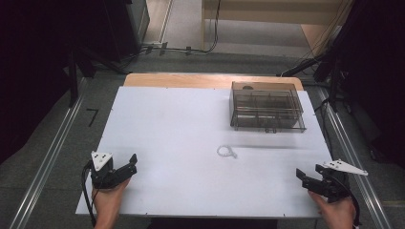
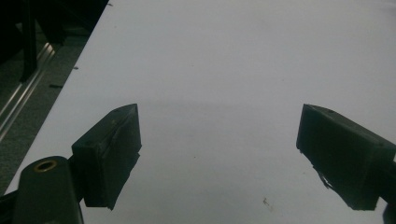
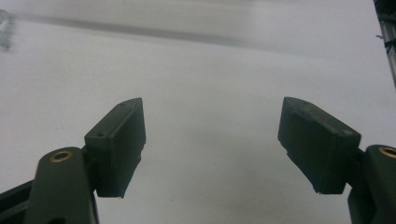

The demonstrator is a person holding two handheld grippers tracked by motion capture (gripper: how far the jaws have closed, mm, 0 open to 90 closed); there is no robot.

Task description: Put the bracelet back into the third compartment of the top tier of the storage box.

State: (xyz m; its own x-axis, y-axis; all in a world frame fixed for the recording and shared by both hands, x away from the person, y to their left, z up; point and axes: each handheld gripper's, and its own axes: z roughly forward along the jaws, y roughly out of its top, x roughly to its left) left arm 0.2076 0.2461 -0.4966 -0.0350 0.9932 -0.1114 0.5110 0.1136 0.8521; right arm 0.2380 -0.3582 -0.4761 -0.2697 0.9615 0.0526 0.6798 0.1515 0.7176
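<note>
Resting wide-jawed and empty at the near corners, the left gripper (image 1: 125,168) and right gripper (image 1: 305,177) risk skidding the small white ring (image 1: 227,151) (thin, flat-lying) across the slick table (image 1: 167,124).

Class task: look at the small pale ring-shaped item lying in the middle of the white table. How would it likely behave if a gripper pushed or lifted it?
The pale ring-shaped item looks thin and small, so probably light and easily slid across the smooth white table. Its uneven outline suggests something loose like a chain, likely floppy when lifted. It lies flat, so rolling seems unlikely.
</note>
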